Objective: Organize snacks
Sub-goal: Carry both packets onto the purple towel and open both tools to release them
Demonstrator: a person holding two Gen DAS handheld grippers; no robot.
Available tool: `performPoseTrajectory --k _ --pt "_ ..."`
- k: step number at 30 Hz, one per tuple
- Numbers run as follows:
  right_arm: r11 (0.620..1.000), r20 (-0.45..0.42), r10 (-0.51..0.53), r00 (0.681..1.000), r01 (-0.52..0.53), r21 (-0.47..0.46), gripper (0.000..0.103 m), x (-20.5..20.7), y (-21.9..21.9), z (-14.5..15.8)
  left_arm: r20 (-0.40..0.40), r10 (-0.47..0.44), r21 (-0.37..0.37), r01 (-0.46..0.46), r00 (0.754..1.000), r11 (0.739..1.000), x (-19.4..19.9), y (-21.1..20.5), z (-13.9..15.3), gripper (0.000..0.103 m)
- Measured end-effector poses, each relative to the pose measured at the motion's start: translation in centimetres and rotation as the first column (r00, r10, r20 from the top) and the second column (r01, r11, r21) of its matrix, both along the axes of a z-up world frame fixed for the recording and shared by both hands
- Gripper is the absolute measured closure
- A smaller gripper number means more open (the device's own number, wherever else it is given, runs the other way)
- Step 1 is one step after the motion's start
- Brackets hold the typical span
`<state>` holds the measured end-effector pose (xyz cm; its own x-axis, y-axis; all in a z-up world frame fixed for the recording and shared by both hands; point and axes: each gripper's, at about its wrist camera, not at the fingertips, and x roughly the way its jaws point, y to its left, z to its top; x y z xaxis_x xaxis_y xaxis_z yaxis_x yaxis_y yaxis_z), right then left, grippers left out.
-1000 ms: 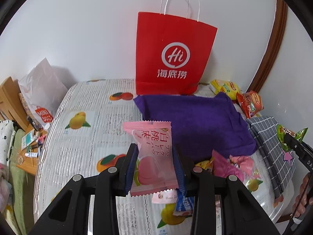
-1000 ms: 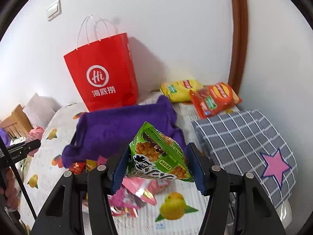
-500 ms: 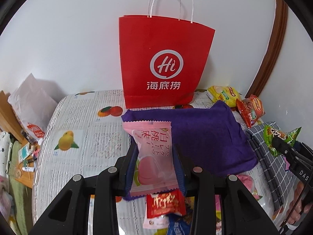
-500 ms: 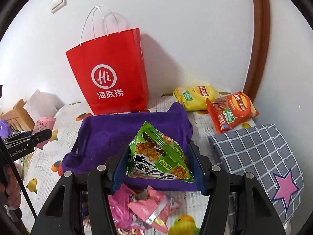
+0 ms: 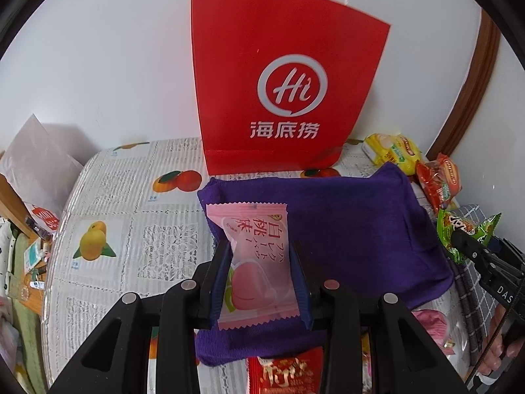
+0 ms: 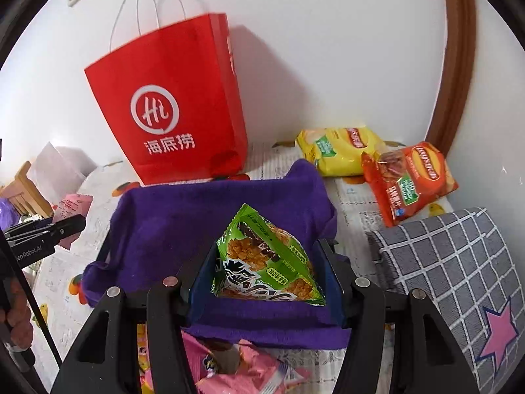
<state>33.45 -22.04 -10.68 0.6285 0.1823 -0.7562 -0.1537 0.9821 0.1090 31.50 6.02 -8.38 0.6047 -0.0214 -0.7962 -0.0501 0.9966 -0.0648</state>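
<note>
My left gripper (image 5: 259, 262) is shut on a pink peach candy packet (image 5: 254, 262) and holds it above the near left part of a purple towel (image 5: 354, 226). My right gripper (image 6: 265, 262) is shut on a green triangular snack packet (image 6: 265, 262) above the same purple towel (image 6: 183, 226). A red paper bag (image 5: 285, 78) with white handles stands upright behind the towel against the wall; it also shows in the right wrist view (image 6: 170, 105). The right gripper with its green packet (image 5: 459, 233) shows at the right edge of the left wrist view.
A yellow chip bag (image 6: 338, 151) and an orange chip bag (image 6: 410, 180) lie at the back right. A grey checked cloth with a pink star (image 6: 459, 269) lies on the right. Loose pink packets (image 6: 242, 367) and a red packet (image 5: 282, 374) lie near the front edge. The fruit-print tablecloth (image 5: 131, 216) stretches left.
Both grippers have moved forward toward the red bag with their packets; they now hang over the purple towel, and the loose snack pile has dropped to the bottom of both views.
</note>
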Motion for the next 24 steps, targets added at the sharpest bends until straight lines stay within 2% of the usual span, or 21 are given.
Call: performPoseTrajectory --k 18,24 --pt "0.994 -0.104 0.092 0.990 -0.097 -0.049 0.045 7.3 1.5 -4.5 -0.094 0.021 -0.021 -0.023 0.995 1.000 6.1 0.2 -5.0 0.069" --pt "0.992 -0.150 0.093 0.984 -0.105 -0.072 0.045 8.8 2.0 -6.2 -0.135 0.012 -0.017 -0.014 0.991 1.000 7.5 -0.1 -6.3 0.069"
